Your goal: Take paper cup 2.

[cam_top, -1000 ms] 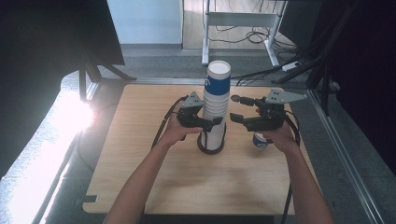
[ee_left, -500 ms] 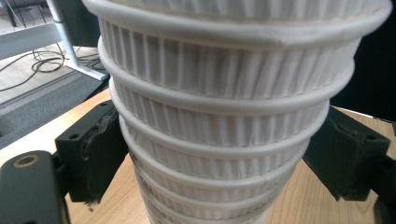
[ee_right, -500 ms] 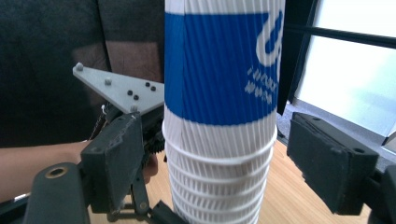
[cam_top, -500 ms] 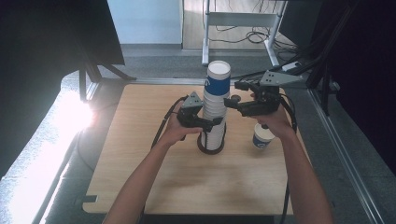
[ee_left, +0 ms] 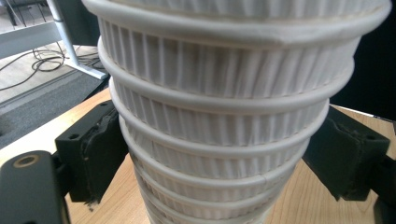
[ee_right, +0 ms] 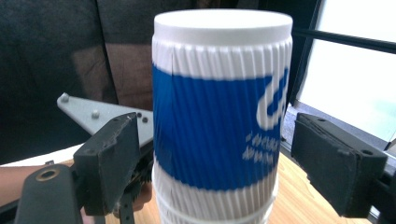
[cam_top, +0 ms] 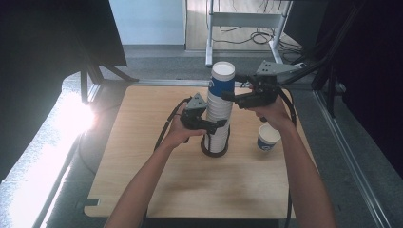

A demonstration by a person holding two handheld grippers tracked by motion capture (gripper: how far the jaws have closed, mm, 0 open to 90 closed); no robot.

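Note:
A tall stack of upside-down ribbed paper cups (cam_top: 217,128) stands mid-table, topped by a cup with a blue band (cam_top: 222,81). My left gripper (cam_top: 215,126) is shut on the stack's lower half. In the left gripper view both pads (ee_left: 100,154) press on the white cups (ee_left: 219,116). My right gripper (cam_top: 228,96) is up at the blue-banded cup (ee_right: 219,116). Its jaws have just been opening and stand on either side of the cup, with gaps between its pads (ee_right: 116,158) and the cup's wall. A single cup (cam_top: 268,138) stands upright on the table to the right.
The wooden table (cam_top: 157,190) has bare room in front and at the left. A dark ring (cam_top: 205,148) circles the stack's foot. Cables trail from both grippers. Strong glare (cam_top: 71,118) lies at the table's left edge. A metal desk frame (cam_top: 247,21) stands behind.
My right gripper let go of the single cup, which stays on the table at the right. It rose and moved left to the stack's top cup, jaws wider. The left gripper kept still.

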